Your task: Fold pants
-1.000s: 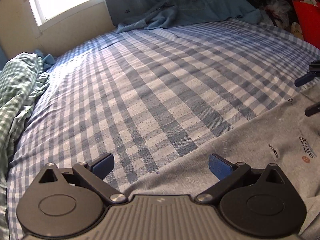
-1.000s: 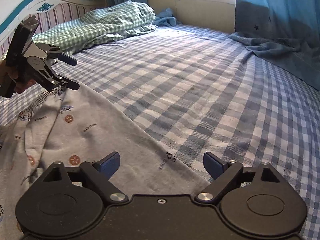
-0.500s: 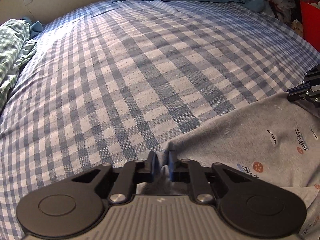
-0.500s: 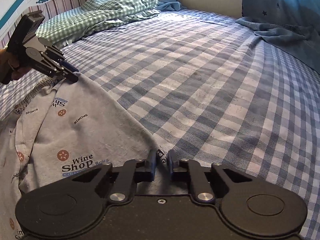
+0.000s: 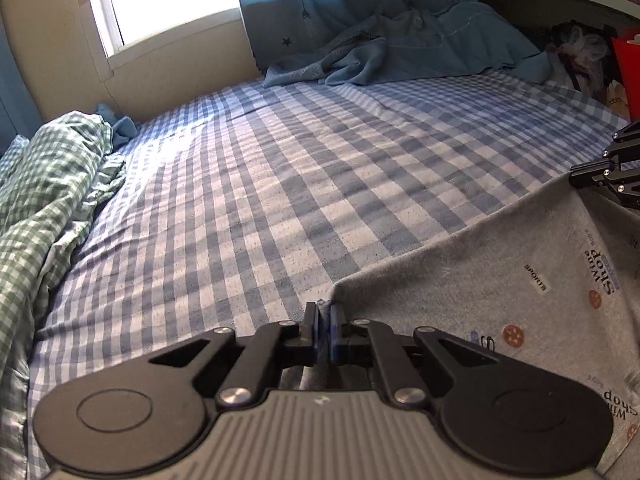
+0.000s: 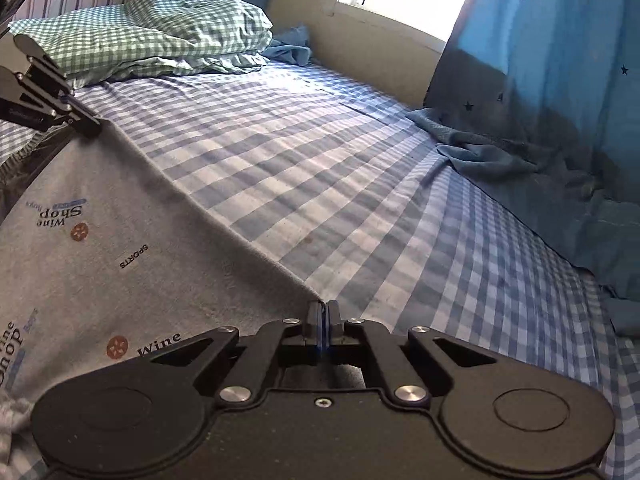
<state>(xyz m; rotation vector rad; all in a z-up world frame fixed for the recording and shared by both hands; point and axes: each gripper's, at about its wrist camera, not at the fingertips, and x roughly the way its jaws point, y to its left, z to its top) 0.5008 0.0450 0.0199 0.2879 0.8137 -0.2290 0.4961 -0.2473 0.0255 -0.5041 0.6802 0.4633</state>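
Note:
The grey pants (image 5: pixel 500 280), printed with "Wine Shop" and "SPORTS" logos, are held up off the blue checked bed sheet (image 5: pixel 300 184). My left gripper (image 5: pixel 325 320) is shut on one corner of the pants' edge. My right gripper (image 6: pixel 322 318) is shut on the other corner of the pants (image 6: pixel 100 248). The edge is stretched taut between them. The right gripper also shows at the right edge of the left wrist view (image 5: pixel 576 168). The left gripper shows at the far left of the right wrist view (image 6: pixel 94 126).
A green checked pillow and duvet (image 6: pixel 152 36) lie at the head of the bed. A blue curtain (image 6: pixel 560 60) hangs by the window, with a blue cloth (image 5: pixel 400 52) bunched on the far edge of the bed. A red item (image 5: pixel 630 68) and clutter stand beyond the bed.
Both grippers were open a second ago, then shut on the pants' edge. Since then both have lifted, raising the edge off the sheet and pulling it taut.

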